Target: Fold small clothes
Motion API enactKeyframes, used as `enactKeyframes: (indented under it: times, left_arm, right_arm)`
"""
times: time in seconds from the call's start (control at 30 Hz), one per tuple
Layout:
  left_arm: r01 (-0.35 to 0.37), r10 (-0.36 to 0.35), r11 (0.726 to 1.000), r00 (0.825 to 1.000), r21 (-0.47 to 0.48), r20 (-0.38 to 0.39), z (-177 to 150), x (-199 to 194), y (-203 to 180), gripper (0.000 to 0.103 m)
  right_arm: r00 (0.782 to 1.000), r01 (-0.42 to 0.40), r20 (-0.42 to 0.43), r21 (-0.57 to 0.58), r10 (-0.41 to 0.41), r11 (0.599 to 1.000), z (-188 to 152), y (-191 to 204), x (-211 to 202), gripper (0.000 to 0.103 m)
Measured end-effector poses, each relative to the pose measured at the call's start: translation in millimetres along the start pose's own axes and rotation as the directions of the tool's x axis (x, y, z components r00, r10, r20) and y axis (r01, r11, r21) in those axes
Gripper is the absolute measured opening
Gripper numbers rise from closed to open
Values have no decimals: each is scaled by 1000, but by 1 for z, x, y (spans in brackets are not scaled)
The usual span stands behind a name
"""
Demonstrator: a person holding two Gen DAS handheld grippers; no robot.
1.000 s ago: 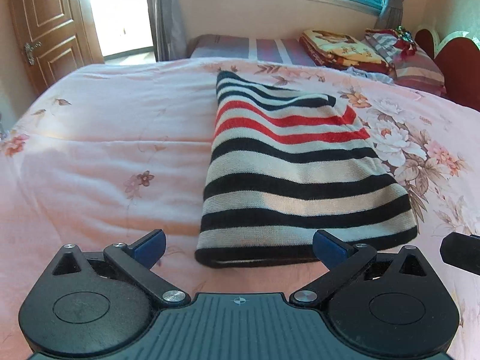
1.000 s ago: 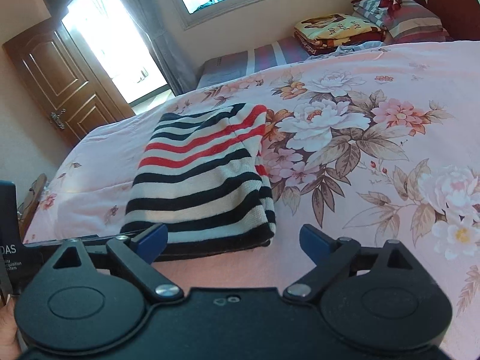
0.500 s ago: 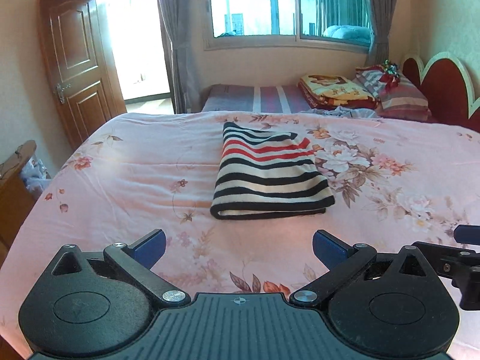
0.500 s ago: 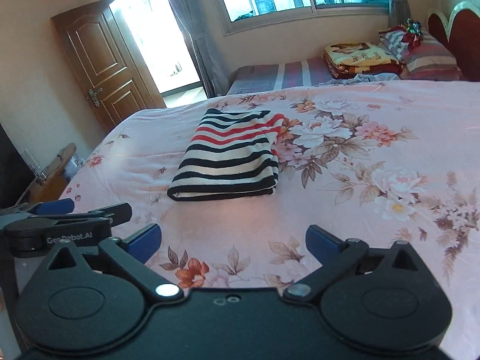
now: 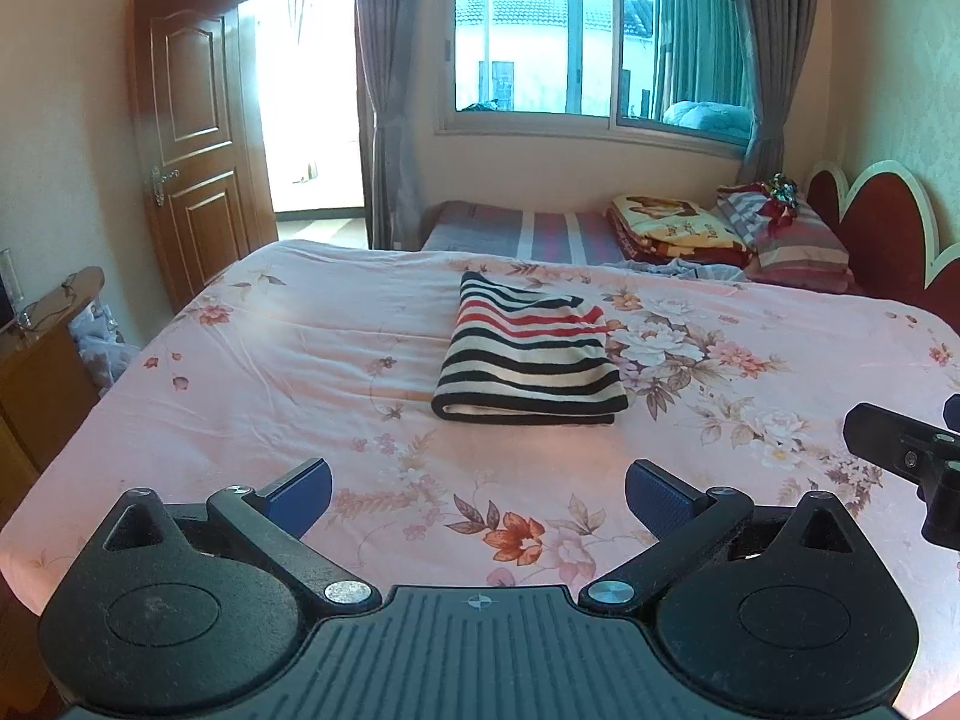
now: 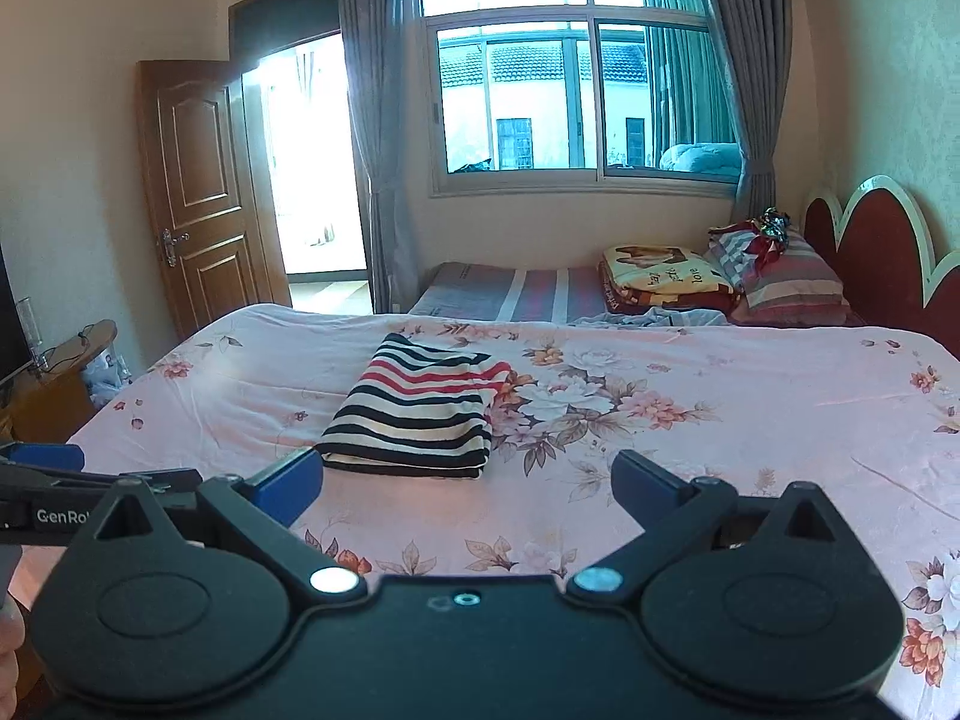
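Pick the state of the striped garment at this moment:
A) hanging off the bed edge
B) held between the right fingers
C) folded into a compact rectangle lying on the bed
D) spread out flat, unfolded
C: the striped garment lies folded on the floral bedspread, with both the left gripper and the right gripper open and clear of it.

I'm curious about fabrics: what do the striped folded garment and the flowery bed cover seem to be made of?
The striped garment looks like a soft knit, perhaps wool or cotton: matte, thick at its folded edge, slightly fuzzy. The bed cover looks like thin smooth woven cloth, probably printed cotton or polyester: fine wrinkles, faint sheen.
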State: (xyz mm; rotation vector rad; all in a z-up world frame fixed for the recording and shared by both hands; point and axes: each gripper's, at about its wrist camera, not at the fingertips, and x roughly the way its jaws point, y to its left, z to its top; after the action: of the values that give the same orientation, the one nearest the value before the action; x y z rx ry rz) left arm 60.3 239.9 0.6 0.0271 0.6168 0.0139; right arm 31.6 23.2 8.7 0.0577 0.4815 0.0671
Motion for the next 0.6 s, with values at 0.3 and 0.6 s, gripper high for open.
enactKeyframes:
  times: [0.3, 0.6]
  left_arm:
    - [-1, 1, 1000, 1000, -4, 2, -7, -15, -8, 103]
    - [-18, 18, 1000, 1000, -17, 21, -5, -24, -11, 103]
  right_arm:
    - [999, 47, 17, -14, -47, 999, -7, 1, -13, 102]
    - [998, 66, 22, -20, -65, 998, -11, -2, -15, 102]
